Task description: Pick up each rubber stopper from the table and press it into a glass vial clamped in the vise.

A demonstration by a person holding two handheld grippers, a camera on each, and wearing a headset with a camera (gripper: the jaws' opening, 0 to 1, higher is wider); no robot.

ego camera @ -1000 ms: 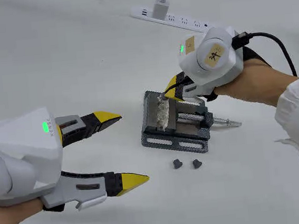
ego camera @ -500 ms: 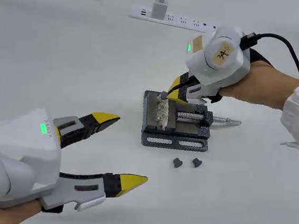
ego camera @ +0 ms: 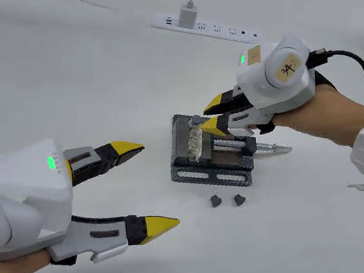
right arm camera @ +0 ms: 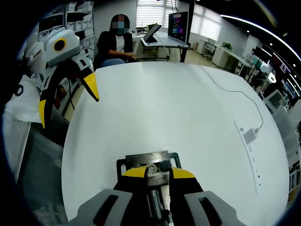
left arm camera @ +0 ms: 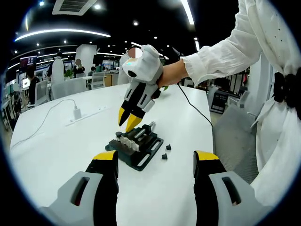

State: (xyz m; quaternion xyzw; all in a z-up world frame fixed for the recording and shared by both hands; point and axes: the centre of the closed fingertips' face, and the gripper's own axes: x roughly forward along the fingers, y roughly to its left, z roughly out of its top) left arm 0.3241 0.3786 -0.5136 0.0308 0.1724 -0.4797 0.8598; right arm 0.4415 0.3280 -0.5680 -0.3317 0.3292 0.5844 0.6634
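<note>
The pressing step looks finished for one vial. A dark stopper sits on top of a glass vial clamped in the small vise, though how deep it is seated cannot be told. The right gripper hovers just over the far end of the vise with its jaws slightly apart and nothing between them. In the right gripper view an unstoppered glass mouth seems to show just beside the capped one. Two rubber stoppers lie close together on the bench, just in front of the vise base and clear of it. The next move probably calls for lowering a gripper onto one of them, pinching it by its sides and bringing it plug-end down over an open vial. The left gripper is held well to the left of the vise, jaws spread wide and empty, and could as easily make that pick. The bench is plain, white and matte. A white power strip at its far side has a charger plugged in, with a cable running off. Around it is an open-plan office with ceiling strip lights, desks and monitors, and a person sits at a desk beyond the bench.
</note>
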